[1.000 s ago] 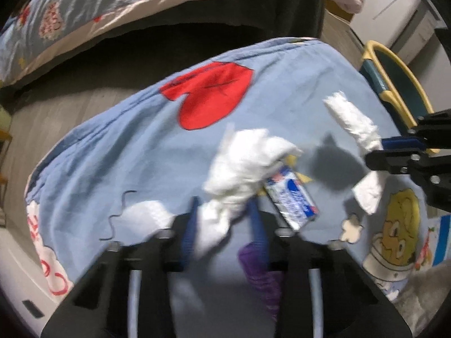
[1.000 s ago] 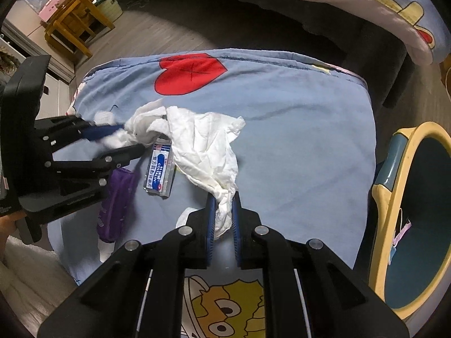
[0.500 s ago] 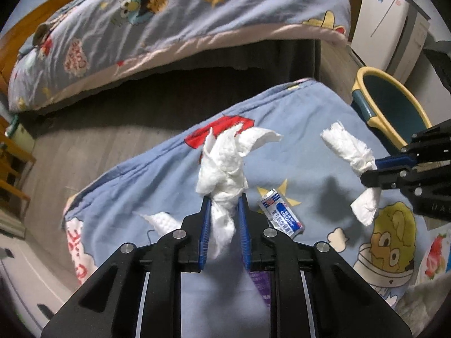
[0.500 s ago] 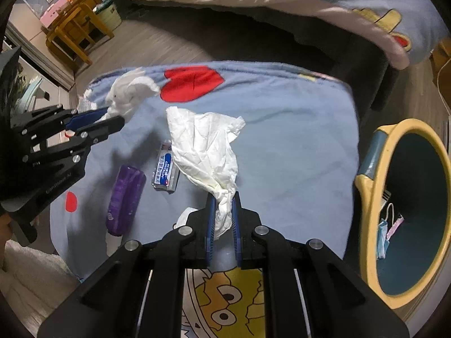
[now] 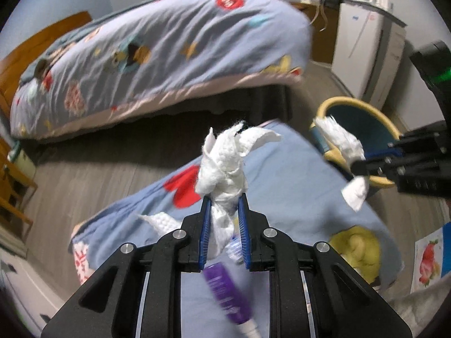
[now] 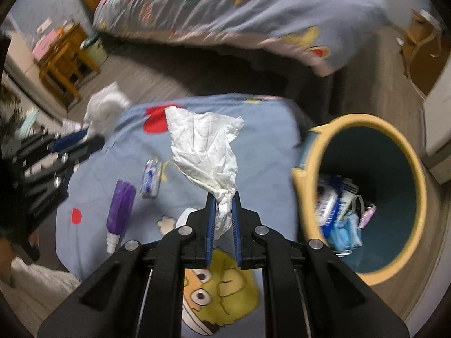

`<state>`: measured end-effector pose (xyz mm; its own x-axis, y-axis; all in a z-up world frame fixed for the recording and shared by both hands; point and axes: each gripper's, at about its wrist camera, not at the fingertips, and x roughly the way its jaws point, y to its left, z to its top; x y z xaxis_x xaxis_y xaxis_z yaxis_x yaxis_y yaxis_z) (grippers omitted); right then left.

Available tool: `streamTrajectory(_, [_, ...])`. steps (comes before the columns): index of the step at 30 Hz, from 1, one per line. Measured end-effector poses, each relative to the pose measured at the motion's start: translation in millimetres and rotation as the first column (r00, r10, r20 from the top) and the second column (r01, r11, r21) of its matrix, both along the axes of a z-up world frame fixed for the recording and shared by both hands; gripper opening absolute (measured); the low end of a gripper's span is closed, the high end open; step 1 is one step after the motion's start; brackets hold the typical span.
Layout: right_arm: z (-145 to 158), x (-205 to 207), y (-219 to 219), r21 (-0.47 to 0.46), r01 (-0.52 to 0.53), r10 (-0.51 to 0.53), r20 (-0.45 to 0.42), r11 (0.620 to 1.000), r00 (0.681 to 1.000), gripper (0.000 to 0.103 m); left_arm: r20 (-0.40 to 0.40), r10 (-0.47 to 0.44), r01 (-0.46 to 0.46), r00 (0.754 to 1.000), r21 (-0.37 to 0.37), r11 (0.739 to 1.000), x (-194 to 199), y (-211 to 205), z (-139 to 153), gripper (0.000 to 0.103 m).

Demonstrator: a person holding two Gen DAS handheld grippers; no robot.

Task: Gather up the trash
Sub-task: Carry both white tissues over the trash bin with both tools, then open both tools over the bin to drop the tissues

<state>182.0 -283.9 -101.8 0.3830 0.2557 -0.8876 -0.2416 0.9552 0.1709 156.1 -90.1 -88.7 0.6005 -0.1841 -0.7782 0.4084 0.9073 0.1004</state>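
Observation:
My left gripper is shut on a crumpled white tissue and holds it high above the blue blanket. My right gripper is shut on a second white tissue, lifted above the blanket just left of the yellow-rimmed bin. The bin holds blue and white trash. On the blanket lie a purple bottle, a small blue-white wrapper and another white tissue. The left gripper shows in the right wrist view, the right gripper in the left wrist view.
A bed with a blue cartoon quilt stands behind, with dark space under it. Wooden furniture stands at the far left, a white cabinet at the far right. Grey wood floor surrounds the blanket.
Both grippers have risen with their tissues. The right one has swung toward the bin, which now fills more of its view. The left one has lifted further off the blanket.

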Motion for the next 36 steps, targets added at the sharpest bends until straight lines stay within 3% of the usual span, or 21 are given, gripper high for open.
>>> streamTrajectory(8, [11,-2,-103,0.006,0.259,-0.259,0.055,0.966,0.964,0.011,0.028,-0.148,0.149,0.989,-0.026,0.989,-29,-67,15,0.020])
streamTrajectory(13, [-8,-6,-162,0.032,0.419,-0.420,-0.001,0.907,0.908,0.011,0.003,-0.217,0.217,0.976,-0.003,0.976,-44,-115,4,0.020])
streamTrajectory(22, [-35,-8,-198,0.071,0.520,-0.515,-0.077,0.851,0.854,0.011,-0.083,-0.264,0.265,0.961,-0.002,0.964,-23,-198,-23,0.020])
streamTrajectory(30, [-40,-13,-229,0.191,0.591,-0.582,-0.106,0.784,0.806,0.012,-0.072,-0.259,0.259,0.963,-0.007,0.966,9,-235,-25,0.022])
streamTrajectory(32, [-40,-13,-233,0.208,0.598,-0.590,-0.108,0.774,0.800,0.015,-0.052,-0.255,0.254,0.965,-0.025,0.967,15,-240,-21,0.026])
streamTrajectory(35, [-40,-14,-235,0.225,0.606,-0.599,-0.107,0.763,0.794,0.031,-0.034,-0.250,0.249,0.968,-0.034,0.968,22,-244,-18,0.043])
streamTrajectory(36, [-39,-14,-235,0.229,0.608,-0.602,-0.106,0.760,0.792,0.034,-0.029,-0.248,0.247,0.968,-0.037,0.968,21,-244,-18,0.054])
